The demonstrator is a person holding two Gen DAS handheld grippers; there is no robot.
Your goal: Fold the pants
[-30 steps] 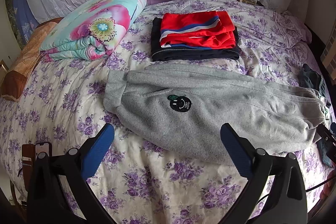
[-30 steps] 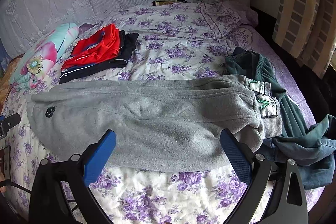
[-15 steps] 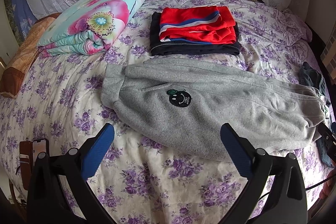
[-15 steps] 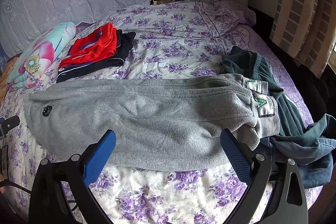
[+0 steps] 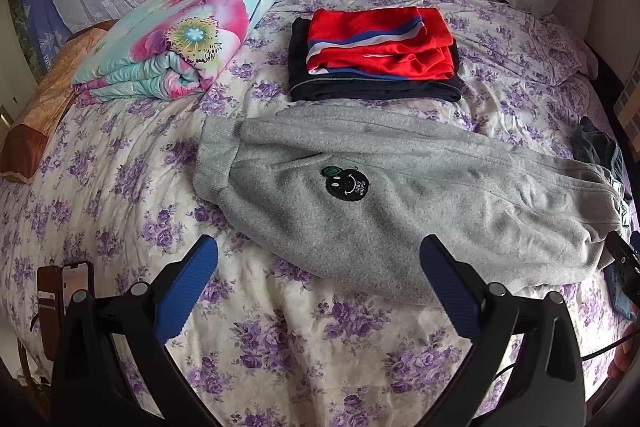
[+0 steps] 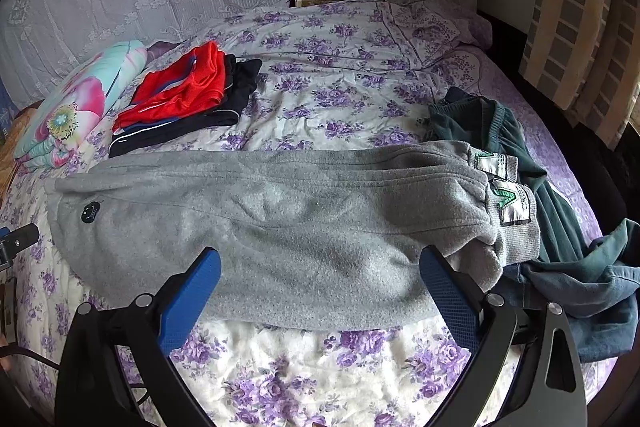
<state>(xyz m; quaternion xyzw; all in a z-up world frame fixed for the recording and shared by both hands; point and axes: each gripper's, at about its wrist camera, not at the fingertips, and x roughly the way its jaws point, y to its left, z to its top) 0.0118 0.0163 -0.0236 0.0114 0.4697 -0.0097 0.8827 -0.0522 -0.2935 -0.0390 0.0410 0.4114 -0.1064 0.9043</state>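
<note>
Grey fleece sweatpants (image 5: 420,187), folded lengthwise leg over leg, lie flat across a bed covered by a white sheet with purple flower print (image 5: 120,187). Left wrist view: the left gripper (image 5: 318,259), its blue-padded fingers (image 5: 192,283) spread wide apart and holding nothing, hovers above the sheet at the near long edge of the pants. The ribbed waistband lies beyond and slightly outside the left finger; the round black smiley patch (image 5: 347,183) sits ahead, between the two fingers; the right fingertip overlaps the near hem of the fabric in the picture. Right wrist view: the right gripper (image 6: 320,267), fingers likewise wide apart and empty, hovers at the same near edge toward the cuff end. The ribbed cuffs with white-and-green labels (image 6: 508,203) lie beyond the right finger, resting on a heap of dark green and blue garments (image 6: 568,227). Farther ahead lie a folded red and navy clothing stack (image 5: 376,55) and a folded floral quilt (image 5: 176,35).
</note>
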